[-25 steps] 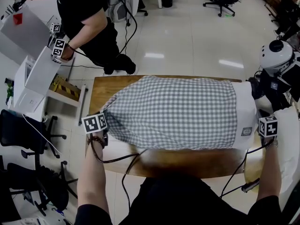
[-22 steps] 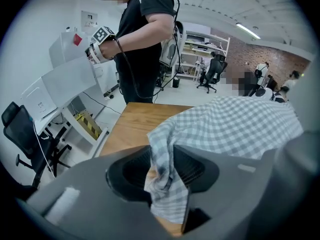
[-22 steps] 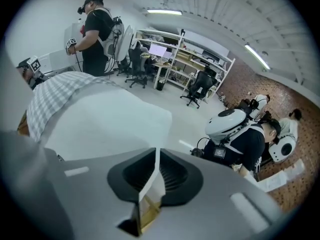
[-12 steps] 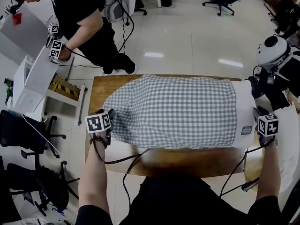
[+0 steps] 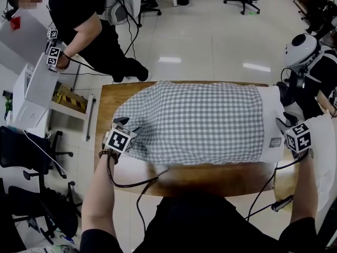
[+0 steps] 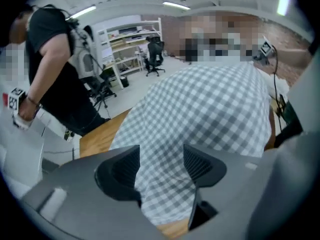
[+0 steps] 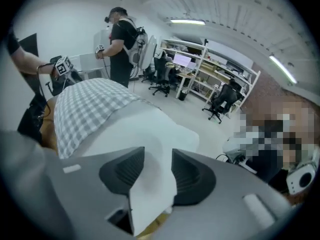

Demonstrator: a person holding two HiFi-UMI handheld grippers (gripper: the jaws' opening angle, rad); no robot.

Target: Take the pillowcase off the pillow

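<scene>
The left gripper (image 6: 161,155) has its fingers (image 6: 122,170) spread and released; they have just been opening. A corner of the checked pillowcase (image 6: 215,99) lies loose in the gap between them, and neither pad pinches it. The right gripper (image 7: 157,156) has also let go. Its fingers (image 7: 189,175) have just been opening too, though not as wide as the left pair. The white corner of the pillow (image 7: 150,129) sticks up between them, close to one pad but not clamped.

In the head view each gripper sits at a near corner of the pillow: the left at the checked end, the right at the white end. The pillowcase covers most of the pillow. Only a band of bare white shows at the right end, with a small grey label (image 5: 275,142) on it just beside the right gripper.

The pillow lies lengthwise on the wooden table (image 5: 210,177) and hides most of its top, leaving a strip of wood bare along the near edge. A dark cable (image 5: 129,184) runs from the left gripper over that edge. Past the table's far left corner a person (image 5: 87,22) in black stands by a white cabinet (image 5: 29,96).
</scene>
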